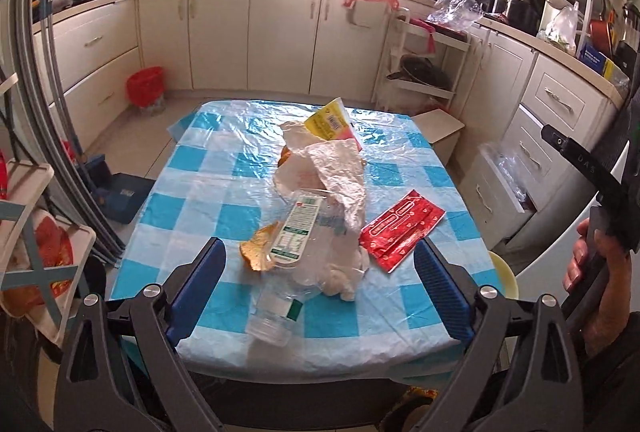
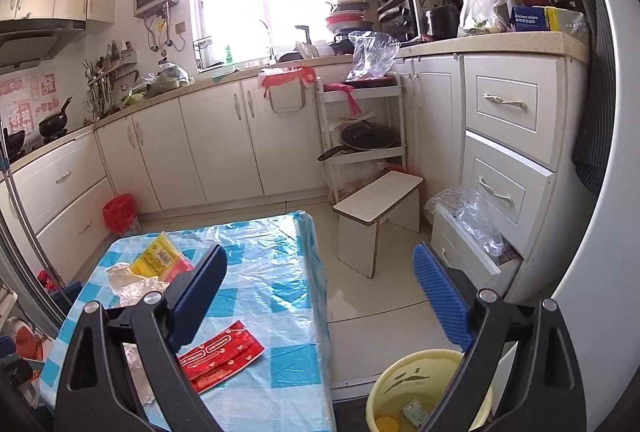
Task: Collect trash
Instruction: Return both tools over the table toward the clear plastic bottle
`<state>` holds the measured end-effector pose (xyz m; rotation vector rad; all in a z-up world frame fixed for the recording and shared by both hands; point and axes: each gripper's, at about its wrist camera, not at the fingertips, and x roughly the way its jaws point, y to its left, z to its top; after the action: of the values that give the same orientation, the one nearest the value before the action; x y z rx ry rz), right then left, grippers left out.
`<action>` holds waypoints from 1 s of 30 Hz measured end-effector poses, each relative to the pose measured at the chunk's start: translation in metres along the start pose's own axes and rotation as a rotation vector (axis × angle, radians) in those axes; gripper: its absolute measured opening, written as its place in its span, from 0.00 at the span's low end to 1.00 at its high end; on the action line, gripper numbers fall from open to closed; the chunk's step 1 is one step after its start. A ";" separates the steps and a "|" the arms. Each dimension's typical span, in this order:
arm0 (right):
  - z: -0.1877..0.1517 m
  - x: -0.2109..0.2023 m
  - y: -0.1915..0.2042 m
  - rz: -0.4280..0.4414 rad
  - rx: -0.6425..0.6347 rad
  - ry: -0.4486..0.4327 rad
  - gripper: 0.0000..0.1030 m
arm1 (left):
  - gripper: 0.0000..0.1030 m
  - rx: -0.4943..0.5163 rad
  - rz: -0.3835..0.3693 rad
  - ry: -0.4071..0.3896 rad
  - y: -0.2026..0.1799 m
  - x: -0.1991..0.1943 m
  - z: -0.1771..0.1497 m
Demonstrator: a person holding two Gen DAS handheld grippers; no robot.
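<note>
Hovering at the near edge of the desk (image 1: pixel 208 168), the left claw (image 1: pixel 320 284) has its blue pads spread wide and holds nothing. Between those pads, on the blue-and-white checked plastic cover, lies a clear plastic bottle (image 1: pixel 288 272) on its side, its mouth toward the near edge. Just left of it sits a scrap of orange peel (image 1: pixel 256 252), and a crumpled white tissue (image 1: pixel 340 282) lies just to its right. Farther back, a crumpled white plastic bag (image 1: pixel 328 172) rises in a heap, with a yellow packet (image 1: pixel 330 122) leaning at its far side. A red wrapper (image 1: pixel 400 230) lies flat to the right of the heap.

The right claw (image 2: pixel 320 296) is also wide apart and empty, hanging over the right edge of the desk, near the red wrapper (image 2: pixel 220 360). Below it on the floor, just beside the desk, stands a pale yellow bin (image 2: pixel 400 372) with a few scraps inside.
</note>
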<state>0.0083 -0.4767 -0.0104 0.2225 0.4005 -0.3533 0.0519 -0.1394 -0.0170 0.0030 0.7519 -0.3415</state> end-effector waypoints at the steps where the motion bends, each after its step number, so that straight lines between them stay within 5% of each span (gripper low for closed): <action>1: 0.000 0.001 0.005 0.006 0.000 0.000 0.88 | 0.88 -0.006 0.004 0.002 0.005 -0.001 -0.002; 13: -0.012 0.011 0.052 0.057 -0.077 0.025 0.88 | 0.89 -0.044 0.026 0.026 0.031 0.003 -0.012; 30: -0.013 0.012 0.055 0.070 -0.087 0.032 0.88 | 0.89 -0.050 0.033 0.037 0.032 0.008 -0.014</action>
<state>0.0350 -0.4265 -0.0189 0.1566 0.4372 -0.2628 0.0577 -0.1100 -0.0362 -0.0256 0.7962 -0.2922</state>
